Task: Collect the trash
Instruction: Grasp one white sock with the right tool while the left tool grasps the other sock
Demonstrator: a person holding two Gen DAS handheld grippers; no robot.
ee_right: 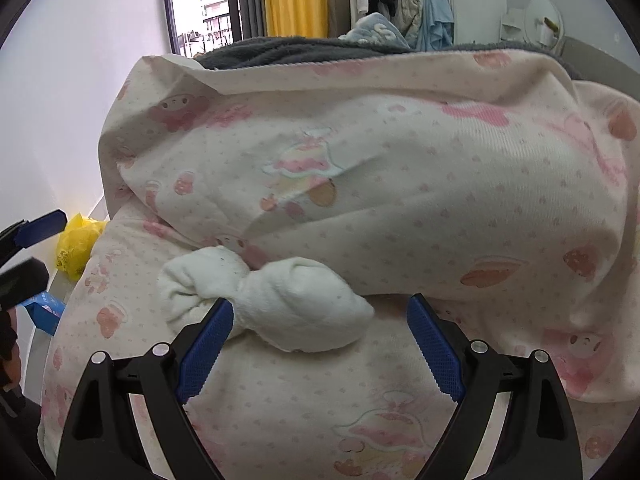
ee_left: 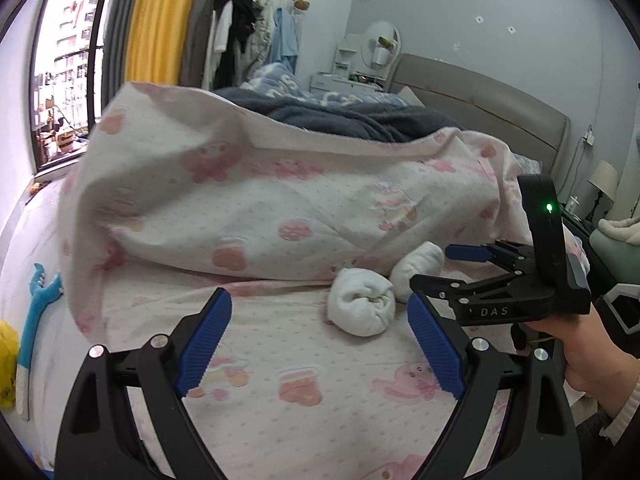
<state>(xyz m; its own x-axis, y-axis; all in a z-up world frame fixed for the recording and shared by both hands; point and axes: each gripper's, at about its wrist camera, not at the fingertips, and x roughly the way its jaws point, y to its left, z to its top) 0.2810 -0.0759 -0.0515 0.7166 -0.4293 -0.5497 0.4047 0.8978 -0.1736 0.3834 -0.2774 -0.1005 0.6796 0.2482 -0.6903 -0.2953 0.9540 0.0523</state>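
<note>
Two white crumpled tissue wads (ee_right: 264,300) on the pink-print cream bedsheet (ee_right: 304,420), lying right against the lower fold of the bunched pink-print cream quilt (ee_right: 400,168). In the right wrist view they read as one bow-tie lump, pinched in the middle, long axis running 10 o'clock to 4 o'clock; the bigger lobe points toward 4. In the left wrist view they split into two balls: the near wad (ee_left: 362,304) is round with a creased, folded-in face turned toward the camera, and the far wad (ee_left: 418,266) sits at its 1 o'clock, touching or just beside it, can't tell which. Soft, matte, no print.

Left gripper (ee_left: 320,332): jaws spread wide, nothing between them, near wad just ahead. Right gripper (ee_right: 320,332): spread wide too; left blue pad overlaps the wads' pinched middle in view, contact unclear, not clamped.
</note>
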